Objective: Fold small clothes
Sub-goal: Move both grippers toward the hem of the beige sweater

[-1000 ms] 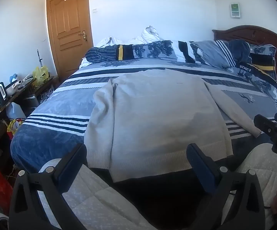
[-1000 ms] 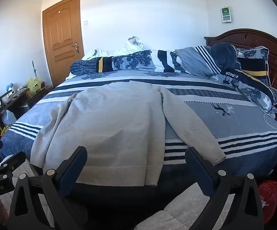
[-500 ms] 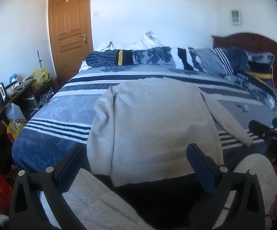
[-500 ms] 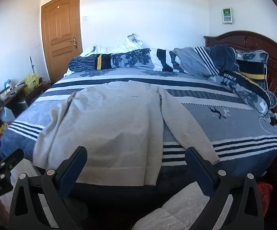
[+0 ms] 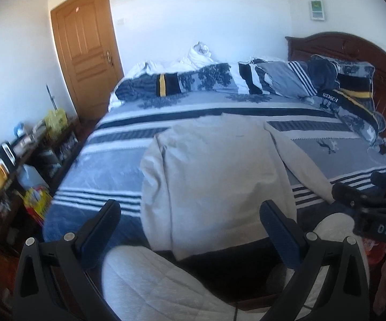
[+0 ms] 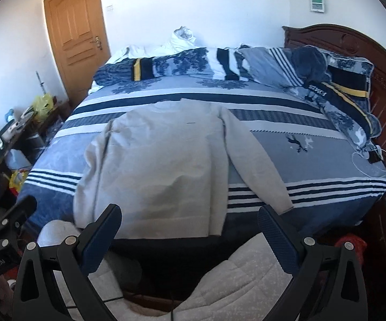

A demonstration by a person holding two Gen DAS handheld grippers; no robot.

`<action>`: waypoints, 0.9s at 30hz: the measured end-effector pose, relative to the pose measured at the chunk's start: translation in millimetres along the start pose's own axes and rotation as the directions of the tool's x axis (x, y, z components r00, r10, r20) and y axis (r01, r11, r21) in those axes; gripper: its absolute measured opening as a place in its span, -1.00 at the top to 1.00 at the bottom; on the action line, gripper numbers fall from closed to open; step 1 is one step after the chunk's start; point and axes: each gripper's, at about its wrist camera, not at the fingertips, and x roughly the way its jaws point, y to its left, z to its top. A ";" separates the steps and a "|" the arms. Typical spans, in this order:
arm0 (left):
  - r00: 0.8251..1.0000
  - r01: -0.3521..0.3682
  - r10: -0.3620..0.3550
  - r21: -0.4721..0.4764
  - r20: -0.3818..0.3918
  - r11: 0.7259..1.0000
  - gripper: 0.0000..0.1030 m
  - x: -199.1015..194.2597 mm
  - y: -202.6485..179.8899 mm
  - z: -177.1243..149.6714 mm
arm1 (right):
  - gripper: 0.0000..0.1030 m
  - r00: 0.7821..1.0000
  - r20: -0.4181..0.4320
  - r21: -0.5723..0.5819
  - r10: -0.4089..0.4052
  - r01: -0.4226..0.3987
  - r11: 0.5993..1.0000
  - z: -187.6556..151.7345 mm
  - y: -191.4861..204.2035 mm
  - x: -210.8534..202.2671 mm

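Hovering both my grippers short of the bed | left gripper (image 5: 190,223) fingers spread, empty | right gripper (image 6: 190,224) likewise | pale beige knitted sweater (image 6: 166,165) lies flat on blue-striped bed (image 6: 313,160), hem nearest

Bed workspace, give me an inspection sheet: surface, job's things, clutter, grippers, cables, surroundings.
Surface: bed with a blue, grey and white striped cover.
Job's things: cream sweater lies flat, neck toward the far side, hem at the near edge; its right sleeve is spread out, the left one lies along the body.
Clutter: rolled bedding and pillows along the far side and headboard.
Grippers: left gripper open, empty; right gripper open, empty; both short of the hem.
Cables: white cable and a dark device near the headboard.
Surroundings: wooden door, crowded side table, wall panel.
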 end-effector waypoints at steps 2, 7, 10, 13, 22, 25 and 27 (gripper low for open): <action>1.000 -0.019 0.019 0.027 0.010 0.999 -1.00 -8.5 -6.9 4.3 | -1.00 1.000 0.003 0.030 0.001 -0.002 1.000 0.8 -0.4 -4.5; 1.000 -0.005 0.006 0.016 -0.023 1.000 -1.00 -13.9 -8.1 12.5 | -1.00 0.999 0.021 0.074 0.050 -0.051 0.996 6.7 -4.0 -21.1; 0.999 0.013 -0.014 -0.027 -0.039 1.000 -1.00 -9.4 2.3 9.3 | -1.00 0.999 0.013 0.071 0.037 -0.038 0.997 12.4 -2.2 -26.5; 0.998 0.021 -0.024 -0.055 -0.054 0.998 -1.00 -5.0 7.8 5.1 | -1.00 1.000 0.001 0.043 0.014 -0.014 0.999 15.5 -0.1 -28.4; 0.997 0.011 -0.018 -0.086 -0.080 0.996 -1.00 2.1 16.6 1.0 | -1.00 1.000 -0.013 0.017 0.011 -0.011 1.000 13.4 2.8 -25.8; 0.996 0.006 -0.015 -0.093 -0.091 0.996 -1.00 8.1 18.8 -1.1 | -1.00 1.000 -0.012 0.009 0.001 -0.001 1.000 12.3 3.0 -23.5; 0.995 0.004 -0.013 -0.100 -0.097 0.995 -1.00 13.3 21.0 -2.7 | -1.00 1.000 -0.015 0.003 -0.004 0.005 1.000 12.2 4.1 -19.7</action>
